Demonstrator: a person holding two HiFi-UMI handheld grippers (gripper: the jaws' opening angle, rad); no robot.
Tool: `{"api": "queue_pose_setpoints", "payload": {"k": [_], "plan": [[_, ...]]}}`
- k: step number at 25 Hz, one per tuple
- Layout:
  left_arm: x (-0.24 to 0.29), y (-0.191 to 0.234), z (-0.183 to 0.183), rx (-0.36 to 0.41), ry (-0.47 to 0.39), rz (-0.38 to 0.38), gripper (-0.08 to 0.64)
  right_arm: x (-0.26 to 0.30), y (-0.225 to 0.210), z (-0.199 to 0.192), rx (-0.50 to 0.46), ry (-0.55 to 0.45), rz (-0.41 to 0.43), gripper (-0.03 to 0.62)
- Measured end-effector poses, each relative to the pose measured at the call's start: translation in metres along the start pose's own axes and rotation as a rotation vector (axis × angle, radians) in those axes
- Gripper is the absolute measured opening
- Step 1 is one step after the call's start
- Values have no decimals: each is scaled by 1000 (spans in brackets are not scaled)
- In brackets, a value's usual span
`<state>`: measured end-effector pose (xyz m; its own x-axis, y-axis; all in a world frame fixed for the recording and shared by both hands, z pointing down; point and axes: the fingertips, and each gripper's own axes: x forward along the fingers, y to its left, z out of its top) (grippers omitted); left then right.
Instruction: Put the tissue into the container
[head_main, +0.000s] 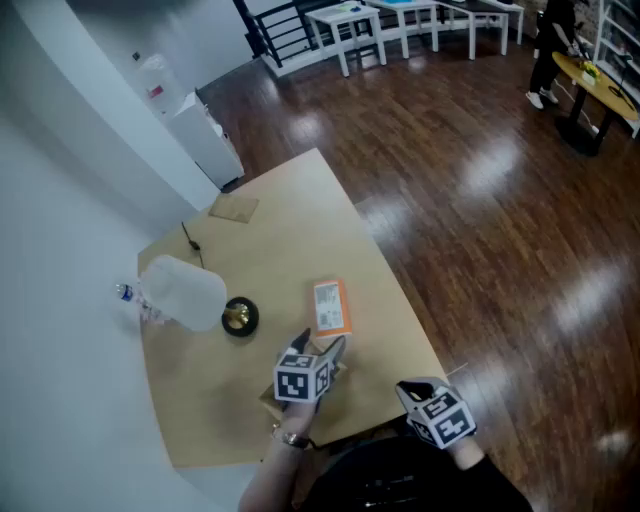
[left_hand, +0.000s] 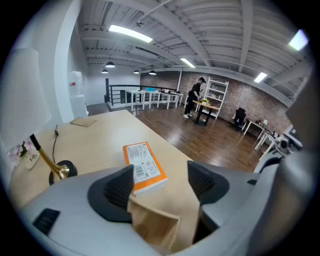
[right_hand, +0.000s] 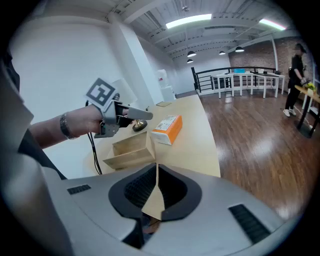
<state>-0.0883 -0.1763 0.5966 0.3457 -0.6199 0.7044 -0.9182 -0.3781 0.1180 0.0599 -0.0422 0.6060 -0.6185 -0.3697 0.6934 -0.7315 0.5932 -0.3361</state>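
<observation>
The left tongs (left_hand: 160, 184) are released, jaws apart, above the open wooden box (left_hand: 155, 225). The orange tissue pack (left_hand: 144, 167) lies flat on the worktop (left_hand: 100, 135) just beyond the box, its near corner by the left jaw. The right tongs (right_hand: 156, 187) are clenched on nothing and point toward the box.

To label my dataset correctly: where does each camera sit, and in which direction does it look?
Head view: on the person's head, facing steeply down at the wooden table; left gripper and right gripper show.
Left gripper view: on the left gripper, facing along its open jaws over the orange tissue pack.
Right gripper view: on the right gripper, facing past its shut jaws at the wooden box and the person's left hand.
Shared: all three show the orange tissue pack.
</observation>
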Motion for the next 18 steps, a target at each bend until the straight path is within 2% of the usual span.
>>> {"api": "queue_pose_setpoints", "payload": {"k": [1, 2, 4, 9, 14, 18], "plan": [[13, 6, 4, -13, 12, 18, 386, 0, -4, 1, 3, 1, -2, 18], [25, 13, 8, -25, 24, 34, 438, -1, -8, 3, 5, 1, -5, 20], [49, 24, 14, -49, 52, 60, 499, -2, -15, 4, 13, 7, -12, 18], [100, 43, 11, -88, 135, 92, 522, -1, -28, 6, 30, 11, -13, 20], [125, 53, -15, -94, 249, 109, 526, -3, -37, -1, 48, 43, -19, 20], [129, 53, -18, -71, 263, 95, 471, -1, -46, -3, 75, 48, -34, 19]]}}
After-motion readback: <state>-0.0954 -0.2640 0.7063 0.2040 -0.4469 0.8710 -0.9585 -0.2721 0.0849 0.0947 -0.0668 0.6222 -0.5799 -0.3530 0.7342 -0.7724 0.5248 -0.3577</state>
